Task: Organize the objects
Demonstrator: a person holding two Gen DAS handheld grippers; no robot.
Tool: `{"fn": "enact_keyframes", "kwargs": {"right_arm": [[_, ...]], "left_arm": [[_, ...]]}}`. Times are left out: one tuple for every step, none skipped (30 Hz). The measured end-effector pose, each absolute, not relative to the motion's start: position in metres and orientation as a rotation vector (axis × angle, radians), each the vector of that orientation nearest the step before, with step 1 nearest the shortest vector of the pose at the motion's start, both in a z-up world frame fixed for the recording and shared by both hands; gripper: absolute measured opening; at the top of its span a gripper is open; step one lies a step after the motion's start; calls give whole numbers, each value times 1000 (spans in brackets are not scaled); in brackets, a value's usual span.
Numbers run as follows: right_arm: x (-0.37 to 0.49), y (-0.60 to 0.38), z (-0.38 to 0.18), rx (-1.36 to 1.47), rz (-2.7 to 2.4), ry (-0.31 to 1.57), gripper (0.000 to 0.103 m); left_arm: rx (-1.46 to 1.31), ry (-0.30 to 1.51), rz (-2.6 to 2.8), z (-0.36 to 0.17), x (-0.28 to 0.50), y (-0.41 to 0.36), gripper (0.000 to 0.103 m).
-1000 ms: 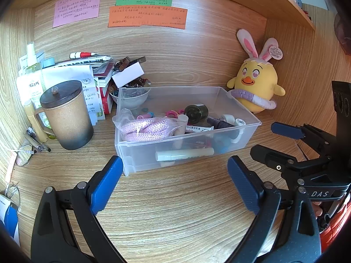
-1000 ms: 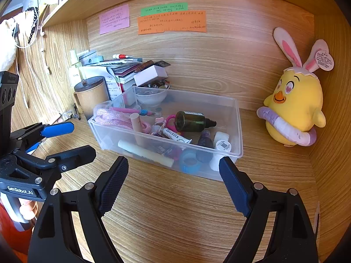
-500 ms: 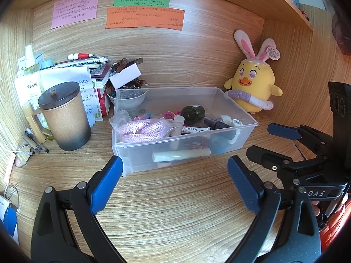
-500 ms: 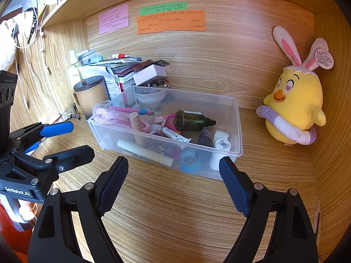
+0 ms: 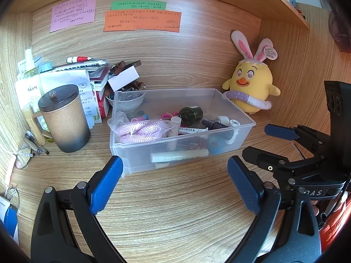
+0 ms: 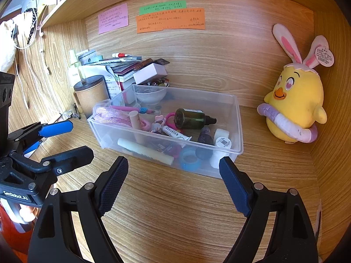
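Over the last second both views pull back slightly: the clear bin (image 5: 182, 129) sits a little smaller and farther ahead of the jaws, its contents undisturbed. The left gripper (image 5: 173, 184) and right gripper (image 6: 173, 182) both stand wide and hold nothing. The green bottle (image 6: 189, 118), pink cord (image 5: 140, 130) and pale tube (image 6: 144, 150) lie inside the bin, ahead of both jaw pairs. Judgement: this withdrawal fits either a finished deposit or a pause before sorting.

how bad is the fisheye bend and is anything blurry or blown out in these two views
Left wrist view: strong barrel bend, the shelf edge curves, corners go black, the clear bin stays sharp. Right wrist view: same bend, daylight washes out the upper left corner, the plush chick is crisp.
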State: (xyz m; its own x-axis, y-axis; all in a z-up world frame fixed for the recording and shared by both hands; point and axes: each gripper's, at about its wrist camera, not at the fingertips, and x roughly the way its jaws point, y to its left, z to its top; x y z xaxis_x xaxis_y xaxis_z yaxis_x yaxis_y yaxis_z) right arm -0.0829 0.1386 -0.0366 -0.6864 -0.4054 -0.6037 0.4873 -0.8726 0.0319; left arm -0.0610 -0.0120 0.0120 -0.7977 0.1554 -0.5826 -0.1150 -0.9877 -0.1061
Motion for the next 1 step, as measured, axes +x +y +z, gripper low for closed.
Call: {"fn": "enact_keyframes", "kwargs": {"right_arm": [[-83, 139, -37, 854, -2504, 180, 83]], "left_arm": [[-935, -98, 2851, 12, -61, -12, 98]]}}
